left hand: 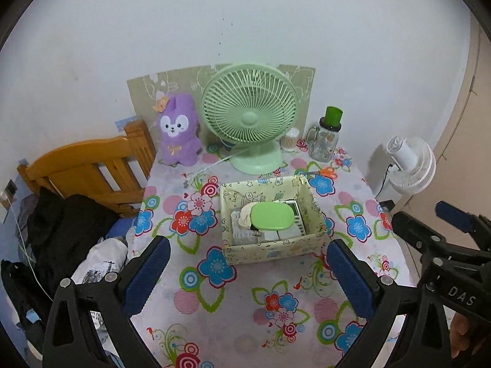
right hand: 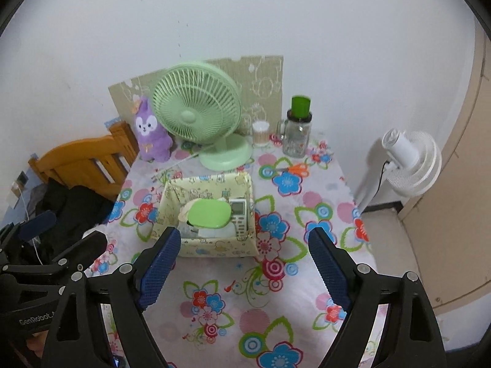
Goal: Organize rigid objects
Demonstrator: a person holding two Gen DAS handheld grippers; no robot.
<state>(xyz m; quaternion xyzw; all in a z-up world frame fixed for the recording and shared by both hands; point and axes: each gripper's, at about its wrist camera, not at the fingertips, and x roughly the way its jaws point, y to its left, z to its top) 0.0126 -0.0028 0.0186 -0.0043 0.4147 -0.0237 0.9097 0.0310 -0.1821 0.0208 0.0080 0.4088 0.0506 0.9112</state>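
A pale yellow patterned box (left hand: 276, 250) (right hand: 214, 248) stands in the middle of the flowered table. Inside it lie a green-lidded container (left hand: 271, 217) (right hand: 209, 212), a white remote (right hand: 239, 214) (left hand: 296, 217) and other small items. My left gripper (left hand: 248, 271) hangs open above the table's near part, short of the box, nothing between its blue pads. My right gripper (right hand: 244, 263) is open too, empty, above the box's near edge. Each gripper shows at the other view's side: the right gripper (left hand: 429, 224) at the right, the left gripper (right hand: 67, 230) at the left.
At the back stand a green desk fan (left hand: 250, 116), a purple plush toy (left hand: 178, 130), a glass jar with a green lid (left hand: 326, 136) and a cotton swab tub (left hand: 290, 141). Orange scissors (left hand: 322, 171) lie behind the box. A wooden chair (left hand: 92, 174) with dark clothes is left, a white fan (left hand: 411, 165) right.
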